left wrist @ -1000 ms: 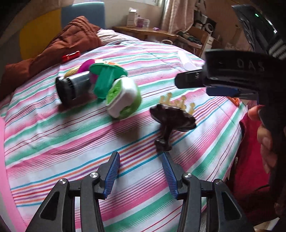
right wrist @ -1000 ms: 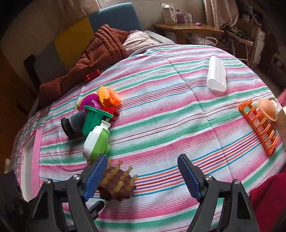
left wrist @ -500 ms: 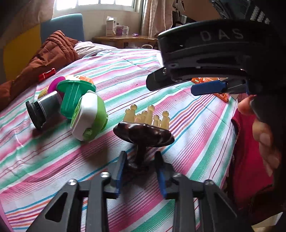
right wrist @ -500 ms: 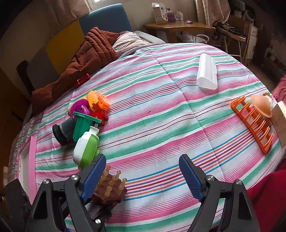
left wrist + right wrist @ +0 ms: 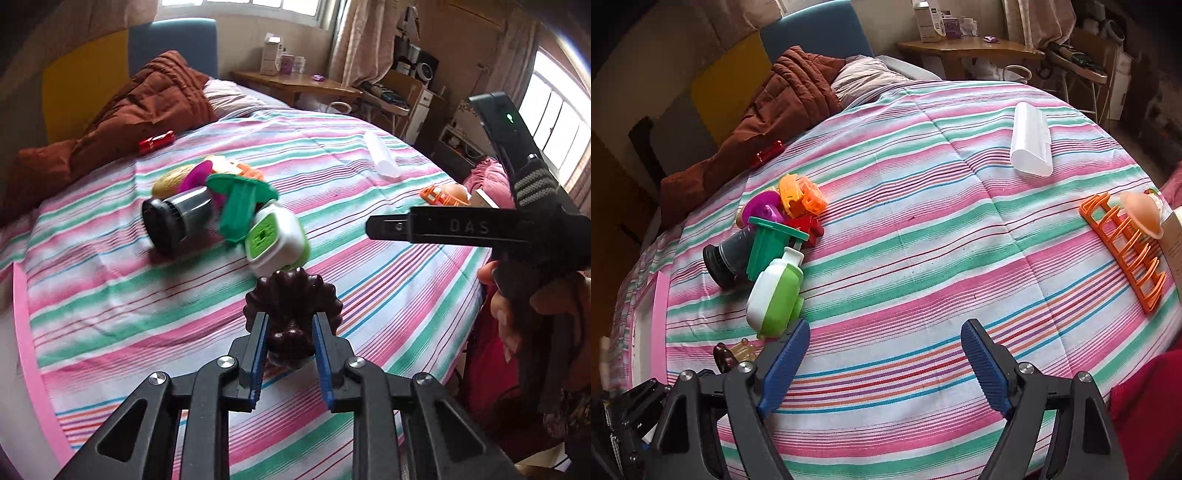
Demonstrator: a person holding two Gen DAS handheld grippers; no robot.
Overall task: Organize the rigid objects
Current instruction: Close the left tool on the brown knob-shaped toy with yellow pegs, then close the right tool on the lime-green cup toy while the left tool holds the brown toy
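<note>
A dark brown scalloped massager brush (image 5: 293, 306) is clamped by its stem in my left gripper (image 5: 290, 350), raised off the striped bedspread (image 5: 110, 295). The right wrist view shows its brown edge and amber pegs (image 5: 738, 352) at the lower left. My right gripper (image 5: 884, 363) hovers open over bare bedspread with nothing between its fingers. Just beyond the held brush lies a pile: a white and green container (image 5: 275, 236), a green plastic piece (image 5: 240, 199), a black and grey cylinder (image 5: 177, 218), and purple and orange pieces.
A white case (image 5: 1032, 144) lies far right on the bed. An orange rack (image 5: 1123, 251) with a peach dome (image 5: 1141, 212) sits at the right edge. A red item (image 5: 157, 141) rests by the brown quilt (image 5: 140, 107). A person's hand (image 5: 506, 314) is at right.
My left gripper went from open to shut on the brown brush's stem and has lifted it off the bedspread. The right gripper has stayed open and nearly still.
</note>
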